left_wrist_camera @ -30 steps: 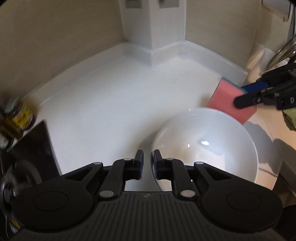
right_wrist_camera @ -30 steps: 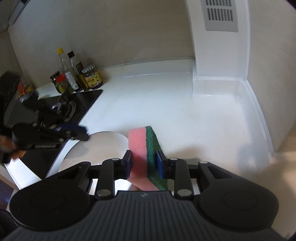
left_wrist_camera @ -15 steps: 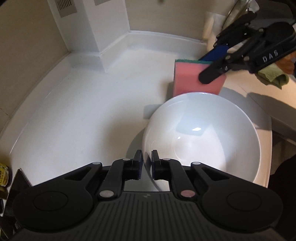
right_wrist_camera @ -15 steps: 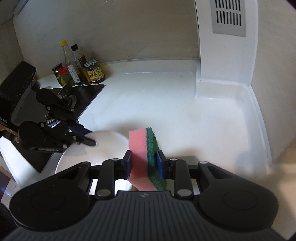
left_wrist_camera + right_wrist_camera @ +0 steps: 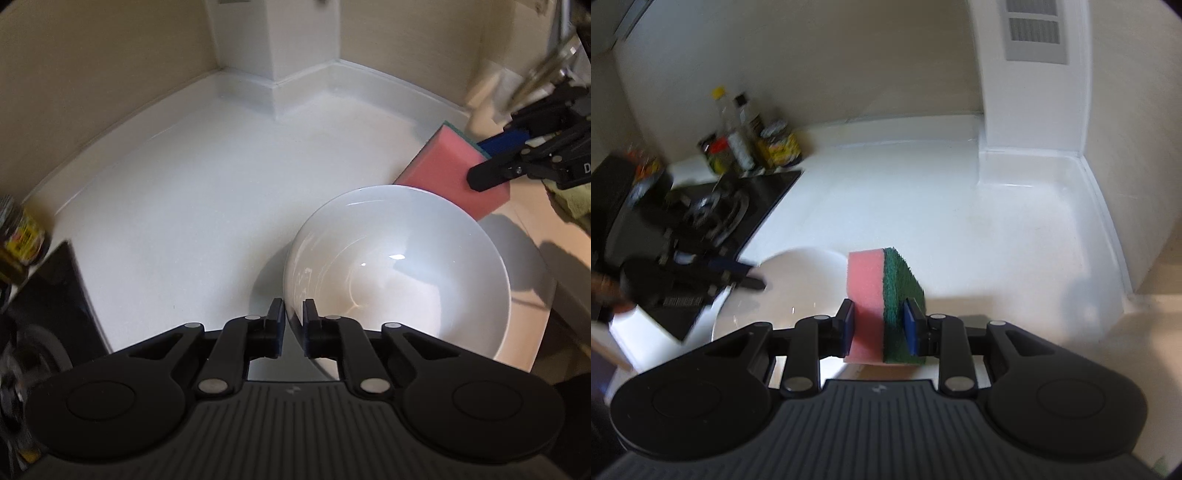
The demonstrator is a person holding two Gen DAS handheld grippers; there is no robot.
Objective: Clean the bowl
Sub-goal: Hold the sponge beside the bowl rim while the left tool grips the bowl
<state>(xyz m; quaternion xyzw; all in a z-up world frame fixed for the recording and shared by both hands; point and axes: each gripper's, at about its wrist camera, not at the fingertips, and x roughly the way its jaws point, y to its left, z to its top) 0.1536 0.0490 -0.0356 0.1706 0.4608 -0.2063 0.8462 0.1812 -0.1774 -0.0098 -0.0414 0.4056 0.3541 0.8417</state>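
Our left gripper (image 5: 293, 317) straddles the near rim of the white bowl (image 5: 399, 273), one finger outside, one inside, jaws closing on the rim. The bowl sits on the white counter (image 5: 192, 184). If the bite stays shallow on glazed ware, we judge the bowl could slip or tip once scrubbing starts. Our right gripper (image 5: 879, 325) is clamped on the pink-and-green sponge (image 5: 882, 295), which hangs just past the bowl's far rim. Both grippers pitch steeply downward.
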